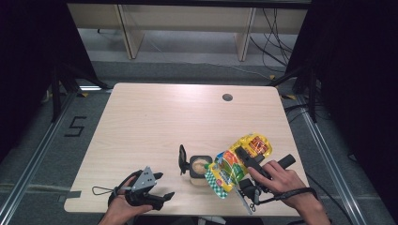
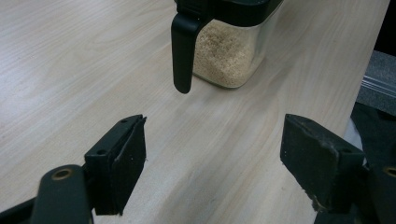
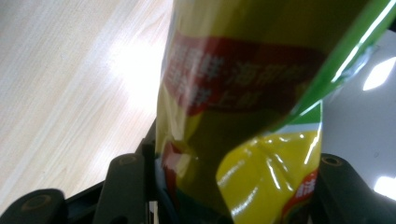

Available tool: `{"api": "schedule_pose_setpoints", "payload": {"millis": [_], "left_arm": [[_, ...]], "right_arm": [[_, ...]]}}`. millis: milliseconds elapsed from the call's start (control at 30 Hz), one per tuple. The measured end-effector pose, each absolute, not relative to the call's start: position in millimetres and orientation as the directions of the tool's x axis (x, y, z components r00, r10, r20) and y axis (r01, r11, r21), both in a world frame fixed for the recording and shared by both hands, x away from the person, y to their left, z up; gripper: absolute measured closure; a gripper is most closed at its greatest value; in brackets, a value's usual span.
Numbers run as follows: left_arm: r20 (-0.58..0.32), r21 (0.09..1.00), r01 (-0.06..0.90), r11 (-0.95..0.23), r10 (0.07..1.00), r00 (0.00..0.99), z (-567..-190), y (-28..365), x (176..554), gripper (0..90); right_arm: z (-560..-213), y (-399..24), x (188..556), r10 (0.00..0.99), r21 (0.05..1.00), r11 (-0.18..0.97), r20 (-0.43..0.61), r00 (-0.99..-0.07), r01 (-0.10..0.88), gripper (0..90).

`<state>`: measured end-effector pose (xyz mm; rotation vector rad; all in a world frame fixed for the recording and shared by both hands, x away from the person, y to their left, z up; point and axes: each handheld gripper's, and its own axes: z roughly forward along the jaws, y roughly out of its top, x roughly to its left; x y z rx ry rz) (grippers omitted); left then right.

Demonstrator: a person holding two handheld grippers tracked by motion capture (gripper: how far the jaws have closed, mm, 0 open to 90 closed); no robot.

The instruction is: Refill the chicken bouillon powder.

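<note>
In right tongs [image 3: 224, 186] — yellow pouch [image 1: 237, 161], seemingly tilted

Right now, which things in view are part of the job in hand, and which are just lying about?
Part of the job:
- yellow seasoning bag, clamped in the right gripper and tipped over the jar
- clear jar of pale granules, black lid flipped open
- left gripper, open, resting near the jar

Just lying about:
- cable hole in the table
- cables on the floor beyond

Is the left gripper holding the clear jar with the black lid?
No, in the left gripper view the left gripper is open over bare table, and the jar stands farther off, untouched.
</note>
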<state>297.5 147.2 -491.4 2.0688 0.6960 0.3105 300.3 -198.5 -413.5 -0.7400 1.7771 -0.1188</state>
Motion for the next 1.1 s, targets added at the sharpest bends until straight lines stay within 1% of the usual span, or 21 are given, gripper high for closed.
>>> {"api": "schedule_pose_setpoints", "payload": {"millis": [33, 133, 167, 200, 267, 300, 333, 367, 400, 467, 533, 567, 600, 633, 700, 733, 767, 800, 900, 1033, 1100], "left_arm": [[-0.039, 0.821, 0.36, -0.444, 0.586, 0.809, -490.2, 148.2, 297.5, 22.1], [-0.03, 0.82, 0.355, -0.45, 0.585, 0.81, -489.3, 148.8, 297.4, 22.1], [-0.025, 0.817, 0.353, -0.456, 0.584, 0.812, -489.2, 149.0, 297.5, 22.1], [-0.043, 0.826, 0.359, -0.435, 0.586, 0.809, -491.3, 147.8, 297.5, 22.1], [-0.041, 0.825, 0.358, -0.437, 0.586, 0.81, -491.4, 147.4, 297.5, 22.1], [-0.042, 0.825, 0.359, -0.437, 0.585, 0.81, -491.2, 147.6, 297.6, 22.1], [-0.037, 0.824, 0.354, -0.442, 0.581, 0.813, -490.8, 148.1, 298.0, 22.1], [-0.022, 0.817, 0.348, -0.46, 0.578, 0.816, -488.9, 149.4, 298.0, 22.1], [-0.045, 0.818, 0.368, -0.442, 0.589, 0.807, -489.2, 148.5, 296.6, 22.1], [-0.043, 0.82, 0.363, -0.443, 0.584, 0.81, -489.5, 148.7, 297.2, 22.1], [-0.022, 0.817, 0.347, -0.461, 0.576, 0.817, -489.6, 148.9, 298.2, 22.1], [-0.046, 0.822, 0.365, -0.437, 0.588, 0.808, -490.9, 147.3, 296.8, 22.1], [-0.04, 0.82, 0.362, -0.444, 0.587, 0.809, -490.7, 147.6, 297.1, 22.1], [-0.04, 0.82, 0.362, -0.443, 0.587, 0.809, -490.7, 147.5, 297.2, 22.1], [-0.037, 0.818, 0.359, -0.449, 0.582, 0.812, -489.8, 148.1, 297.6, 22.1], [-0.023, 0.819, 0.344, -0.459, 0.574, 0.819, -489.4, 148.9, 298.5, 22.1], [-0.034, 0.82, 0.357, -0.448, 0.584, 0.811, -489.5, 148.7, 297.6, 22.1], [-0.03, 0.819, 0.354, -0.451, 0.583, 0.812, -489.2, 148.8, 297.7, 22.1], [-0.027, 0.816, 0.352, -0.457, 0.579, 0.815, -489.0, 149.3, 297.9, 22.1], [-0.043, 0.818, 0.367, -0.442, 0.59, 0.806, -488.9, 148.6, 296.8, 22.1], [-0.033, 0.816, 0.362, -0.45, 0.59, 0.807, -488.5, 149.3, 297.1, 22.1]], "right_arm": [[-415.6, -199.6, 300.5, -0.508, -0.406, 0.812, -0.846, -0.164, -0.42, 51.2], [-416.5, -201.3, 302.4, -0.516, -0.408, 0.806, -0.839, -0.172, -0.43, 51.2], [-419.1, -202.1, 302.2, -0.482, -0.373, 0.824, -0.857, -0.181, -0.427, 51.2], [-418.5, -201.8, 302.9, -0.49, -0.378, 0.817, -0.854, -0.177, -0.436, 51.2], [-418.4, -202.5, 302.8, -0.485, -0.372, 0.817, -0.856, -0.177, -0.44, 51.2], [-418.8, -204.1, 301.3, -0.464, -0.352, 0.836, -0.863, -0.2, -0.422, 51.2], [-417.9, -204.9, 300.9, -0.461, -0.347, 0.837, -0.864, -0.204, -0.423, 51.2], [-419.4, -205.2, 301.1, -0.433, -0.316, 0.848, -0.876, -0.213, -0.425, 51.3], [-419.4, -204.9, 301.6, -0.437, -0.317, 0.845, -0.874, -0.212, -0.431, 51.2], [-418.6, -204.6, 301.6, -0.462, -0.343, 0.836, -0.861, -0.213, -0.428, 51.2], [-422.3, -204.9, 302.6, -0.423, -0.3, 0.848, -0.88, -0.216, -0.437, 51.2], [-421.9, -205.4, 303.3, -0.418, -0.287, 0.851, -0.878, -0.236, -0.44, 51.3], [-423.3, -206.2, 303.7, -0.4, -0.266, 0.859, -0.882, -0.248, -0.438, 51.3], [-421.6, -205.0, 305.2, -0.422, -0.286, 0.845, -0.875, -0.236, -0.451, 51.3], [-424.8, -208.0, 306.6, -0.403, -0.258, 0.854, -0.878, -0.26, -0.451, 51.3], [-425.7, -209.2, 307.8, -0.408, -0.259, 0.853, -0.872, -0.271, -0.453, 51.3], [-425.8, -210.0, 308.1, -0.412, -0.263, 0.855, -0.869, -0.276, -0.447, 51.3], [-426.8, -209.9, 309.5, -0.407, -0.258, 0.852, -0.874, -0.267, -0.455, 51.3], [-426.0, -212.4, 310.0, -0.387, -0.235, 0.862, -0.877, -0.285, -0.448, 51.4], [-424.7, -212.1, 310.5, -0.361, -0.202, 0.864, -0.887, -0.287, -0.461, 51.5], [-426.1, -213.0, 310.8, -0.347, -0.183, 0.87, -0.886, -0.306, -0.457, 51.5]]}}
